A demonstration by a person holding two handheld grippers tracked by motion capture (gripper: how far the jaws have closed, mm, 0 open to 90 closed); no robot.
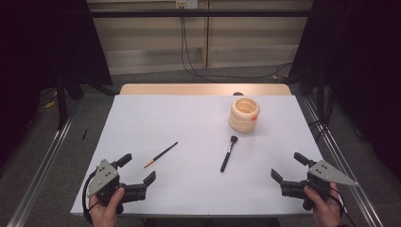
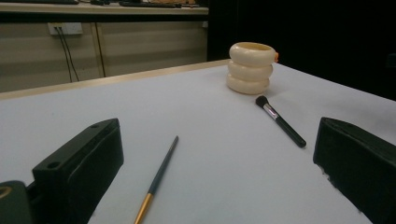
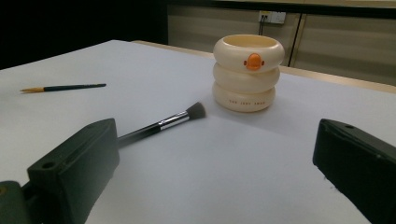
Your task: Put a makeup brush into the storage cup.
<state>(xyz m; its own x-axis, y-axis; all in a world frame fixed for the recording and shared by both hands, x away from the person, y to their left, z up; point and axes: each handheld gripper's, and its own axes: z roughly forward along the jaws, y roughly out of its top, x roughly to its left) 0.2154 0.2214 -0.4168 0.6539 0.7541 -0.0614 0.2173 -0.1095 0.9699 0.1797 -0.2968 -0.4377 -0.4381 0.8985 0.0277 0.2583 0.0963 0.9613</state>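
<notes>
Overhead, high view: left gripper (image 1: 138, 170) at near-left corner of white table (image 1: 142, 118), jaws spread wide, nothing between them. Right gripper (image 1: 289, 166) at near-right corner, jaws likewise spread, empty. Thin paintbrush (image 1: 161, 154) lies flat just ahead of left gripper, not touching it. Makeup brush (image 1: 228, 153) lies flat near table centre, well apart from right gripper. Cream ringed holder (image 1: 244, 115) stands upright toward far-right, apart from both brushes.

Left gripper view: paintbrush (image 2: 157, 178) lies between the two jaws' line of sight, gold end nearest camera. Makeup brush (image 2: 280, 121) further off, holder (image 2: 250, 68) behind it.

Right gripper view: makeup brush (image 3: 163, 124) handle passes behind left-hand jaw; bristles point toward holder (image 3: 248, 73), gap between. Holder has orange beak mark. Paintbrush (image 3: 63, 87) far off.
</notes>
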